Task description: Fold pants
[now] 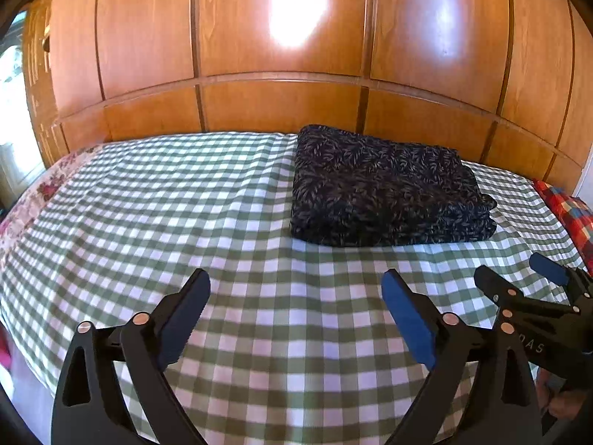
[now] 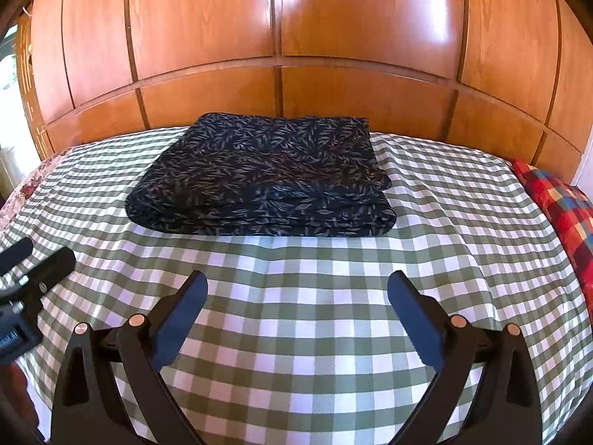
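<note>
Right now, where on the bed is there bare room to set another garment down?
The checked sheet is bare between both open grippers, left gripper and right gripper, and the folded pants, and left of the pants toward the floral edge. Tighter at right, by the red plaid cloth.

Little lettering can be read. In the left wrist view, the black body of the right claw [image 1: 522, 278] at the right edge carries pale letters reading "DAS", cut off at the start, so the full word cannot be told. In the right wrist view, the left claw [image 2: 37, 256] bears a small pale label at the left edge, too blurred to read.
</note>
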Motion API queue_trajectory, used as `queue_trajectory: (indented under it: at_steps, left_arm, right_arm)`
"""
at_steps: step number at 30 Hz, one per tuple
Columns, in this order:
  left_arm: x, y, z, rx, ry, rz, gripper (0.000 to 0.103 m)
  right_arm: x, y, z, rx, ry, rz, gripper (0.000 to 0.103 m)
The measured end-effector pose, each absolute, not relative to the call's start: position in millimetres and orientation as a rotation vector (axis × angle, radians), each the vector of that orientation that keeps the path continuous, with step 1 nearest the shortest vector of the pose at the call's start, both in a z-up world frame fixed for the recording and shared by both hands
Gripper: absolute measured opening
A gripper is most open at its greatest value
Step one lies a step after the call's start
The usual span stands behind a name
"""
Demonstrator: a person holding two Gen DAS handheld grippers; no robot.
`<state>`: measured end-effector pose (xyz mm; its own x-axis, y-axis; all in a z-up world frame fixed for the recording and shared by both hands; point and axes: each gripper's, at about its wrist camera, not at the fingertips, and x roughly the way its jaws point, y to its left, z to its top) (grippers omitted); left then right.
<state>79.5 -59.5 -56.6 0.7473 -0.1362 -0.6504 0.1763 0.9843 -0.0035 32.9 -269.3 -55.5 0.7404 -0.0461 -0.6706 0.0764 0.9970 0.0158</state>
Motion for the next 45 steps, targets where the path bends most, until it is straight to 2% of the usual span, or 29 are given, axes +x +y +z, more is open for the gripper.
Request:
queue_trajectory:
  at_steps: [7, 45]
  left_arm:
    - [71, -53, -53, 0.047, 0.69, -0.177, 0.099]
    - [60, -54, -39, 0.08, 0.651, -0.109, 0.099]
  right_arm:
    - [28, -260, -52, 0.023, 0.726, -0.06, 0.098]
    - [20, -260, -50, 0.036, 0.725, -0.052, 0.099]
